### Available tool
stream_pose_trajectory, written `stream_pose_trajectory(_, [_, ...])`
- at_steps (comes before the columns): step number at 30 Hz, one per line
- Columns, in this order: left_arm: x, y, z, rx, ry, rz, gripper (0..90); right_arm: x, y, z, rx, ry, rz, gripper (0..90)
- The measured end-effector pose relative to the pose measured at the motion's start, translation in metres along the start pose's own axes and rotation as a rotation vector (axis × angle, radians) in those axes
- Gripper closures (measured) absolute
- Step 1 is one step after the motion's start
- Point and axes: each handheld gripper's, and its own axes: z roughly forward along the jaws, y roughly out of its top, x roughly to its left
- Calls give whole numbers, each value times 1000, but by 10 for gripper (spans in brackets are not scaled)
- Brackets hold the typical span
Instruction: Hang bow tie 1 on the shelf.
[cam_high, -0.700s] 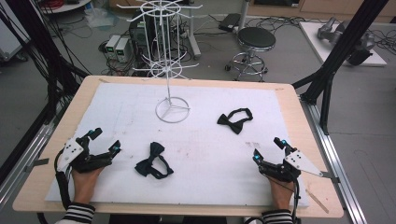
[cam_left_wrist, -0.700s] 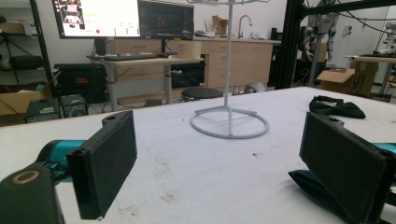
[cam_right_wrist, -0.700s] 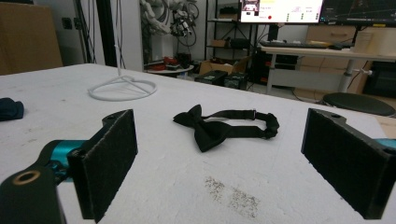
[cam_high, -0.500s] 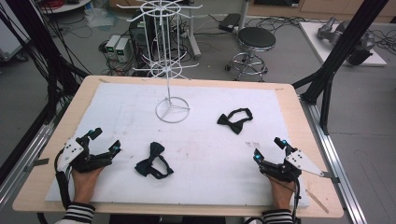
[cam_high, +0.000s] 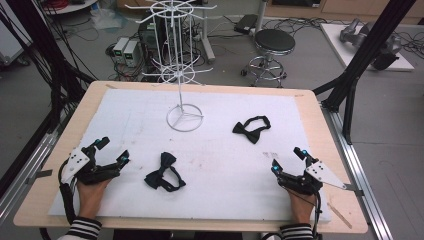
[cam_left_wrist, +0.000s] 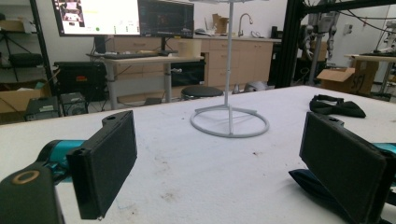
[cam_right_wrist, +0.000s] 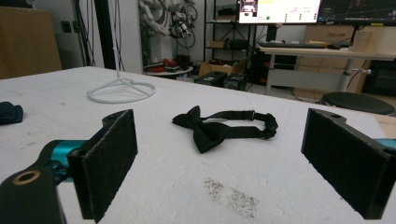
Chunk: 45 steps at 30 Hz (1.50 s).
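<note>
My left gripper (cam_high: 111, 151) rests at the desk's (cam_high: 300, 107) near left corner, fingers wide apart and holding nothing, one bow tie (cam_high: 164, 172) just beside it. My right gripper (cam_high: 287, 159) (also spread wide, nothing held) faces the other bow tie (cam_right_wrist: 219, 127), which lies farther off beside the white wire stand (cam_high: 184, 116).

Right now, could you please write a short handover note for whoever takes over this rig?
Left tongs: open, empty, resting at the table's near left.
Right tongs: open, empty, at the near right.
Near bow tie lies just right of the left tongs; far bow tie lies ahead of the right tongs.
White wire rack stands mid-table, its hooks bare.
Done: nothing picked up. Left: probably hanging both ties.
</note>
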Motion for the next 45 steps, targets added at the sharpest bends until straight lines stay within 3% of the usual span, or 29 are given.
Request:
stream_pose_trajectory(11, [0, 4, 4, 55, -5, 24, 115, 0, 0, -1, 4, -3, 7, 99])
stream_pose_trajectory(26, [-3, 49, 6, 135, -69, 54, 115, 0, 0, 0, -1, -2, -1, 99])
stream_pose_trajectory(30, [-8, 58, 8, 199, -92, 90, 116, 0, 0, 0, -1, -2, -3, 99])
stream_pose_trajectory(35, [-12, 64, 11, 244, -129, 89, 116, 0, 0, 0, -1, -2, 0, 99])
stream_pose_trajectory(38, [-15, 70, 15, 298, -158, 100, 115, 0, 0, 0, 2, -3, 5, 99])
stream_pose_trajectory(45, [-23, 81, 23, 386, -179, 118, 115, 0, 0, 0, 2, -2, 5, 99])
